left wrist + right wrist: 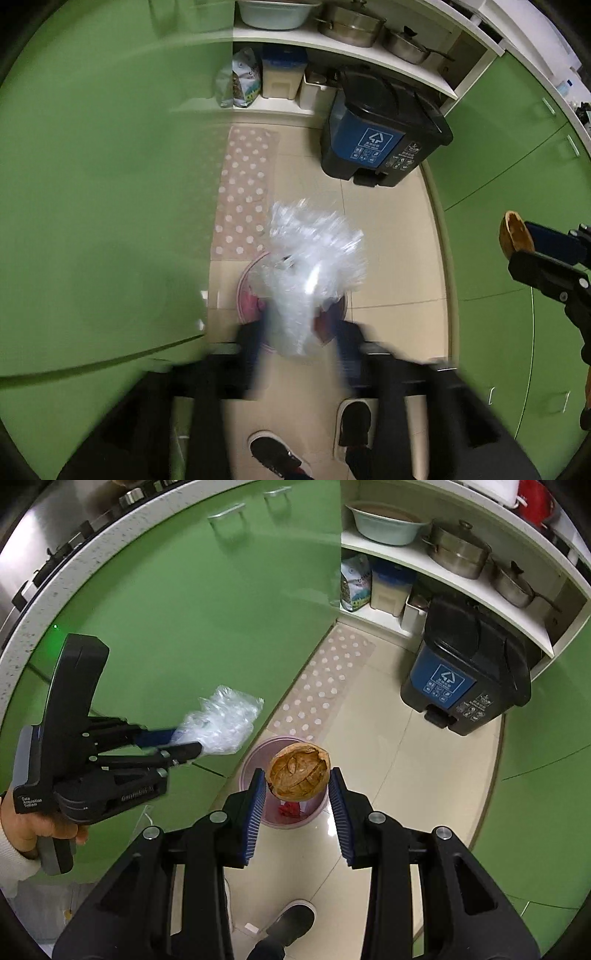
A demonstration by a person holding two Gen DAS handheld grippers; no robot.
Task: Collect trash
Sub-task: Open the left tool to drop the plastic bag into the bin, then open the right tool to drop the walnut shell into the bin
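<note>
A crumpled clear plastic wrap [310,266] sits between the spread, blurred fingers of my left gripper [301,332], whose pads stand apart from it. Below it on the floor is a small pink bin [242,291]. In the right wrist view the left gripper [186,741] shows the wrap [218,720] at its tips, to the upper left of the pink bin [251,764]. My right gripper [297,775] is shut on a brown shell [299,771] right above that bin. The left wrist view catches the right gripper [517,245] and the shell [513,232] at its right edge.
A black and blue pedal bin [465,679] stands by white shelves with pots [458,550]. A dotted mat [325,679] lies along green cabinet doors [184,609]. The person's shoes [275,454] are close below, and a hand [37,830] holds the left gripper.
</note>
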